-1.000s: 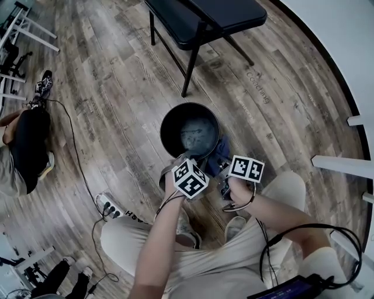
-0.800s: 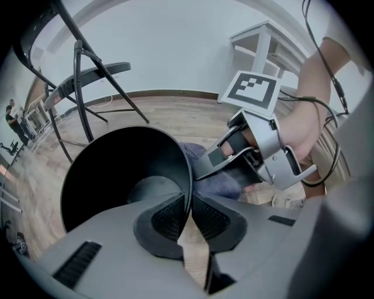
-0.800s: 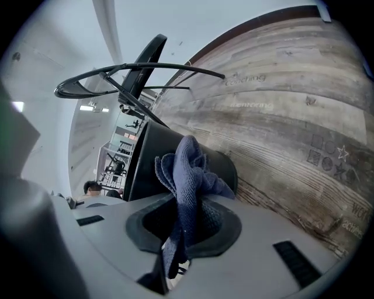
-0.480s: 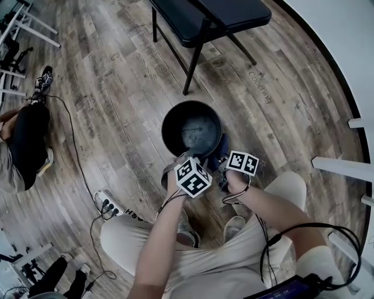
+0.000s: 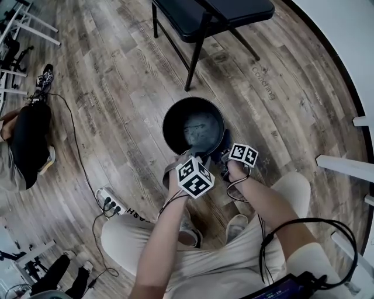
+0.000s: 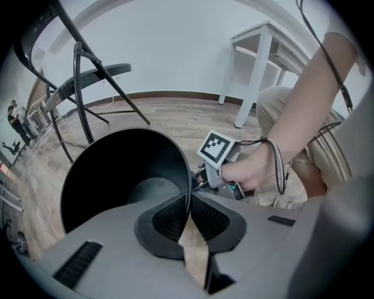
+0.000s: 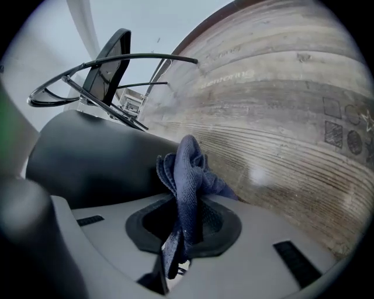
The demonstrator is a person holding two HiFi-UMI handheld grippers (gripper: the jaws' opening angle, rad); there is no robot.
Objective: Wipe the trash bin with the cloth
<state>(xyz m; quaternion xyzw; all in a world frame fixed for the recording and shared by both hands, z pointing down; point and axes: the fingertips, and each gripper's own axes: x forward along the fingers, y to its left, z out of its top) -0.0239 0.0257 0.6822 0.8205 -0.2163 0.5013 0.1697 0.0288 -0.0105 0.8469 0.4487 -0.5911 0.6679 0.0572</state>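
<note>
Our left gripper (image 6: pixel 190 203): jaws just been closing, now pinched on thin rim of trash bin (image 6: pixel 117 175); we steady it. Our right gripper (image 7: pixel 187 225): clamped on bunched blue cloth (image 7: pixel 187 166), low beside bin's outer wall; contact unclear.

Risks, we judge:
- rim slips from pads under rubbing
- bin tips or skids on smooth wood floor (image 5: pixel 117 87)
- cloth drags loose

Folding chair (image 5: pixel 210 11) beyond bin, power strip (image 5: pixel 109 202) near our feet.

The word "Coaching" (image 5: pixel 262 83) is printed on the wooden floor (image 5: pixel 117 87). A shorter print (image 5: pixel 134 215) is seen beside the power strip (image 5: pixel 108 203), but it cannot be read with certainty.
</note>
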